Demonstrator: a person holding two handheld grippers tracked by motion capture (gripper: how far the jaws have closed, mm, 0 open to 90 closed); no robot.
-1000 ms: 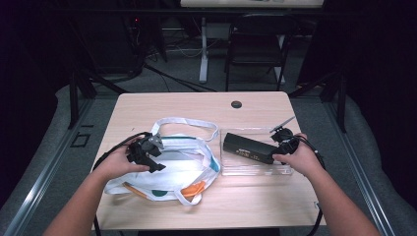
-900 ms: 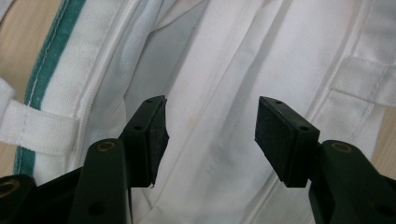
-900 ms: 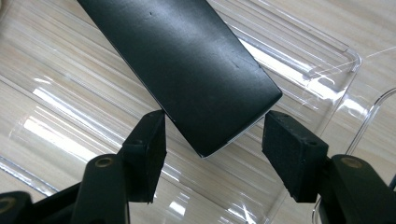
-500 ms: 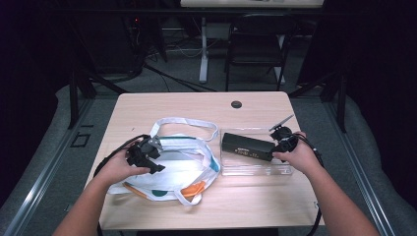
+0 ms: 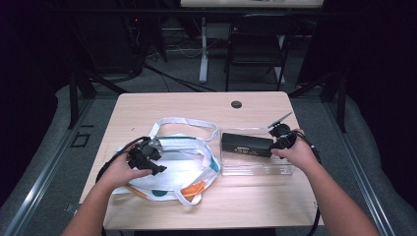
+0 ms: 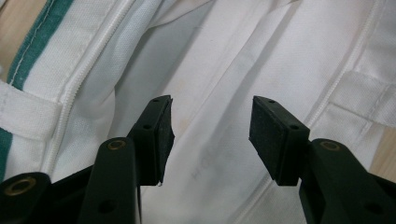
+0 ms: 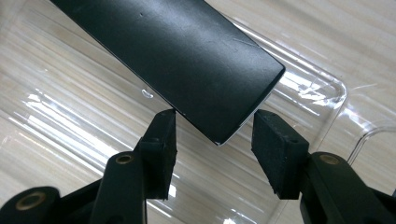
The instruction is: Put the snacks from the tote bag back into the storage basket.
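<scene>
A white cloth bag point(image 5: 182, 162) with green trim and long straps lies on the left of the table. My left gripper point(image 5: 156, 157) hovers over its left part. In the left gripper view its jaws point(image 6: 210, 121) have just been closing and stand apart over the white fabric point(image 6: 224, 56), with nothing pinched. A long black box point(image 5: 246, 144) lies in a clear plastic tray point(image 5: 255, 167) on the right. My right gripper point(image 5: 275, 142) is at the box's right end. Its jaws point(image 7: 214, 126) have just been closing and now flank that end of the box point(image 7: 177, 51).
The wooden table point(image 5: 196, 105) has a black cable hole point(image 5: 236, 104) near its far edge. A dark chair point(image 5: 255, 49) and desk legs stand on the floor beyond the table. The bag's strap point(image 5: 184, 121) loops towards the table's middle.
</scene>
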